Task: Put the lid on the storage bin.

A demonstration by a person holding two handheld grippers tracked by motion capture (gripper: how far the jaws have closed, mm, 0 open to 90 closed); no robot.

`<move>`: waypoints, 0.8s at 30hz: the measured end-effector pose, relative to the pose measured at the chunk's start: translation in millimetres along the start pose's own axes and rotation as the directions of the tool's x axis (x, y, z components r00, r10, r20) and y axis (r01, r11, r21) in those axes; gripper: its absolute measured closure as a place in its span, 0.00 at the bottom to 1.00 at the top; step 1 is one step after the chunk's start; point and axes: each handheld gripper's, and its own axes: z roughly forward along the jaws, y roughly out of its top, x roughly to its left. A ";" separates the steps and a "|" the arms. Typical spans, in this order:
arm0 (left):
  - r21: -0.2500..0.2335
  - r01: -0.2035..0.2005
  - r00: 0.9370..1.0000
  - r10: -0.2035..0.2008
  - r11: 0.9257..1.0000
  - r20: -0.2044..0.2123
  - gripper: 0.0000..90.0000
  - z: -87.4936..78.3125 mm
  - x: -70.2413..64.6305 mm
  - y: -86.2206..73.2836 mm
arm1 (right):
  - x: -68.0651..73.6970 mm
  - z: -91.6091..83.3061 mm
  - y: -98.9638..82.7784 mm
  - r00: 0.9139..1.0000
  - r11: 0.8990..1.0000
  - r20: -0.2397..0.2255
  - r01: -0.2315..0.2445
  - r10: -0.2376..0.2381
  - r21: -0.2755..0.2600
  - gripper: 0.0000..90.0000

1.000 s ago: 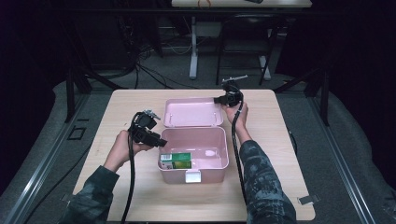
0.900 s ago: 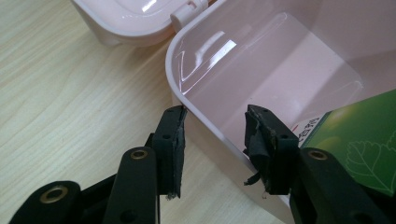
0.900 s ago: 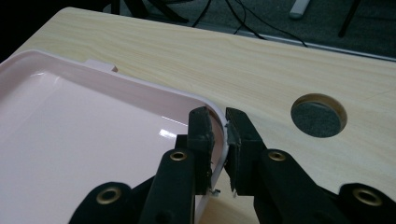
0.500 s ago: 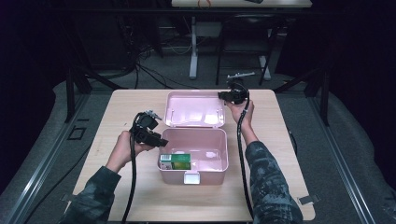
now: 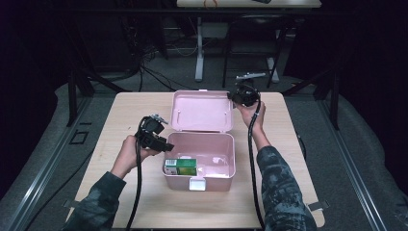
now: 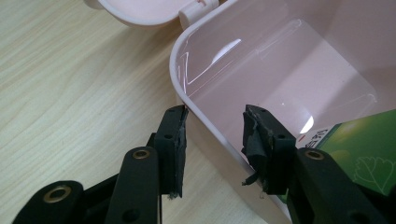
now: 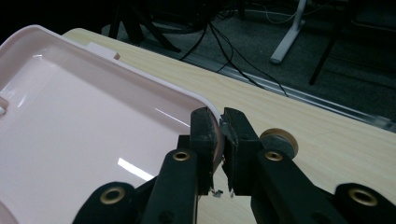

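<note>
At the centre of the high view a pink plastic box (image 5: 226,166) sits open on the wooden table (image 5: 120,120), its hinged lid (image 5: 202,110) raised behind it. The right gripper (image 5: 234,97), in the upper middle, has its jaws clamped on the lid's rim at a corner. The left gripper (image 5: 169,147) straddles the box's left wall, jaws partly open, one inside and one outside; whether they press it cannot be told. A green carton (image 5: 180,166) lies inside the box.

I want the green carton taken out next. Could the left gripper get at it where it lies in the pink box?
Probably yes: the left gripper straddles the box wall, and the green carton lies uncovered just inside.
</note>
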 end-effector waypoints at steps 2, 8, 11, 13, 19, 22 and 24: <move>0.001 0.000 1.000 0.000 1.000 -0.003 0.66 0.4 -0.2 0.1 | 1.7 -2.6 1.3 1.000 1.000 0.006 0.011 -0.011 -0.010 0.92; 0.001 -0.001 1.000 0.001 1.000 -0.002 0.66 1.0 0.2 0.0 | 5.6 -10.5 4.6 0.998 0.998 0.020 0.054 -0.053 -0.029 0.93; 0.001 0.001 1.000 -0.001 1.000 -0.002 0.66 1.5 0.1 0.0 | 7.6 -15.3 6.2 0.997 0.996 0.027 0.079 -0.078 -0.040 0.93; 0.003 0.001 1.000 -0.001 1.000 -0.004 0.66 2.0 -0.2 0.1 | 9.4 -18.4 7.1 0.995 0.994 0.032 0.092 -0.090 -0.052 0.93; -0.004 0.019 1.000 -0.019 1.000 0.023 0.64 5.0 2.7 -0.8 | 15.4 -27.3 8.9 0.989 0.986 0.044 0.148 -0.145 -0.078 0.94; -0.010 0.020 1.000 -0.020 1.000 0.022 0.66 6.5 1.7 -0.6 | 19.7 -30.5 9.4 0.985 0.982 0.041 0.172 -0.169 -0.079 0.94; -0.014 0.016 1.000 -0.016 1.000 0.017 0.68 6.8 0.8 -0.3 | 22.0 -31.5 9.6 0.983 0.980 0.038 0.180 -0.177 -0.083 0.94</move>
